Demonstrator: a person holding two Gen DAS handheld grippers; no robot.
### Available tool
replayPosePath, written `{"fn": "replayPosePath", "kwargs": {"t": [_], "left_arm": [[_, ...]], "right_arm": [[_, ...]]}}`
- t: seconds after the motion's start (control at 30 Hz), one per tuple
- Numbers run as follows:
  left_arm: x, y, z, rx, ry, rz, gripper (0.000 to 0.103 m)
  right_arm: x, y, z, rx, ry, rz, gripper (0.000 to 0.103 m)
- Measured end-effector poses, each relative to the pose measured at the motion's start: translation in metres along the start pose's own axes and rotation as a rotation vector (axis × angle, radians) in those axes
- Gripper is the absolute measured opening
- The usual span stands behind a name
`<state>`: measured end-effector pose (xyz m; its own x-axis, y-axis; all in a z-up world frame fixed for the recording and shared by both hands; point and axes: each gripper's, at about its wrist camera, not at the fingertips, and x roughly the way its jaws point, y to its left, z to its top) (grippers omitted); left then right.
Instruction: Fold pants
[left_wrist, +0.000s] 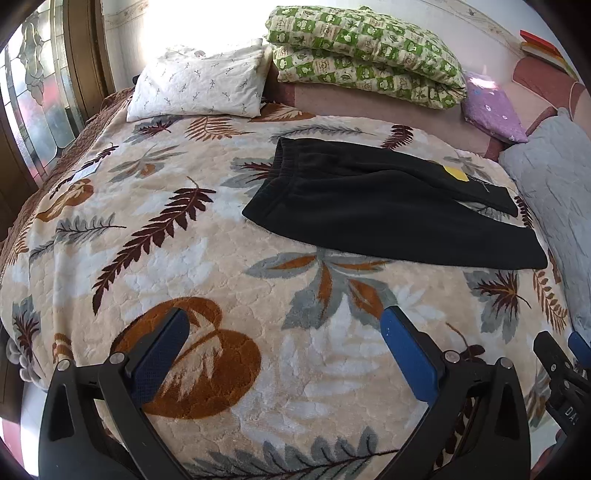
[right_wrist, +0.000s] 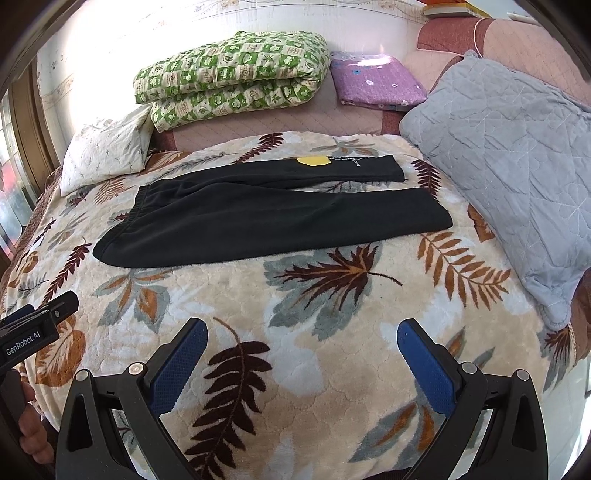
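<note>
The black fleece pants (right_wrist: 258, 218) lay flat on the leaf-patterned plush blanket (right_wrist: 332, 332), legs slightly apart, a yellow patch (right_wrist: 313, 161) on one. Both the left tool (left_wrist: 284, 325) and right tool (right_wrist: 302, 336) hovered wide open, holding nothing.

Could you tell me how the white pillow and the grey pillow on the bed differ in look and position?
The white pillow carries a small sprig print; the grey pillow is plain, with stitched quilting. The white pillow lies beyond the waistband end of the black pants; the grey pillow lies by the leg ends. In the right wrist view the grey one looks larger. Both lie clear of the pants.
</note>
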<state>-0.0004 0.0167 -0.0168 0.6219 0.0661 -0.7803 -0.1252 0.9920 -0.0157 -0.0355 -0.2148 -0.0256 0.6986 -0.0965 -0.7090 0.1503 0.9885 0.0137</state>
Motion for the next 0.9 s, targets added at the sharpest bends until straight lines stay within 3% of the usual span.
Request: {"fn": "replayPosePath", "kwargs": {"t": [0.9], "left_arm": [[0.0085,-0.0082,0.0007,0.016,0.028,0.008,0.103]], "right_arm": [[0.0054,-0.0041,0.0019,-0.003,0.014,-0.002,0.103]]}}
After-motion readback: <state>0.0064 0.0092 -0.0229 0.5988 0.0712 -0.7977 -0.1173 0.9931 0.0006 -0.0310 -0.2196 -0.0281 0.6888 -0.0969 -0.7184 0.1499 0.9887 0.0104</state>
